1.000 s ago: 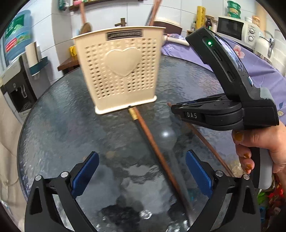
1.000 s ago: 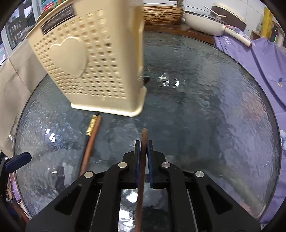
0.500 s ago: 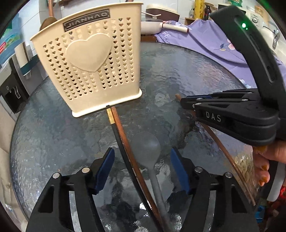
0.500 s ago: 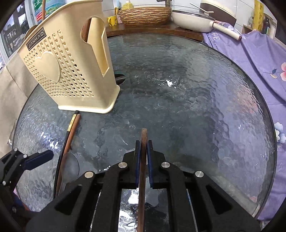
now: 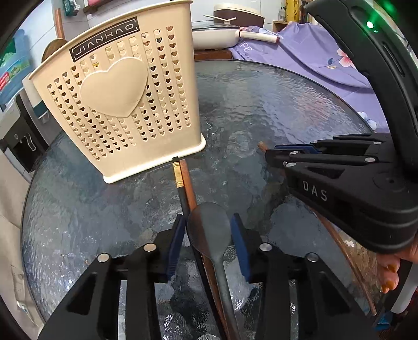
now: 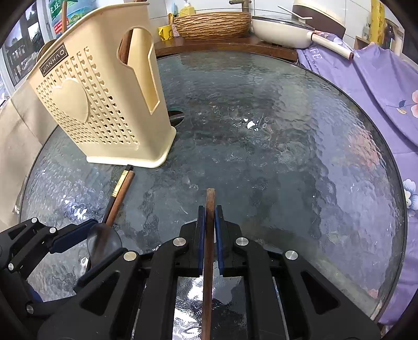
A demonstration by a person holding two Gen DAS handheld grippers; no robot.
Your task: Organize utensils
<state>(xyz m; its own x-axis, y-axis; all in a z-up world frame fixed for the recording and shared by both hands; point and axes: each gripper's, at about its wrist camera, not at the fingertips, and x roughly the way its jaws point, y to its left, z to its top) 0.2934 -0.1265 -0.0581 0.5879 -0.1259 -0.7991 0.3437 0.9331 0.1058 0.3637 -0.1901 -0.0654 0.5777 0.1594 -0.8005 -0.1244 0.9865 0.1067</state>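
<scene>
A cream utensil holder (image 5: 117, 104) (image 6: 104, 104) with a heart on its front stands on the round glass table (image 6: 261, 130). A black chopstick and a brown one (image 5: 184, 183) (image 6: 120, 193) lie side by side below its base. My left gripper (image 5: 209, 235) (image 6: 104, 236) is low over them. Its jaws are closing, and the blue pads (image 5: 239, 243) touch both edges of the grey spoon's bowl (image 5: 209, 225). My right gripper (image 6: 208, 209) (image 5: 266, 151) is shut on a brown wooden chopstick (image 6: 210, 194), whose tip pokes out past the pads.
A wooden handle (image 6: 125, 49) stands inside the holder. Behind the table are a wicker basket (image 6: 211, 24), a white pan (image 5: 216, 36) and a purple flowered cloth (image 5: 313, 57). A water dispenser (image 5: 18, 138) stands at the left. A hand (image 5: 392, 272) holds the right gripper.
My left gripper slid forward over the chopsticks until the grey spoon came between its pads, and its jaws narrowed from wide open. The right gripper kept its hold on the chopstick.
</scene>
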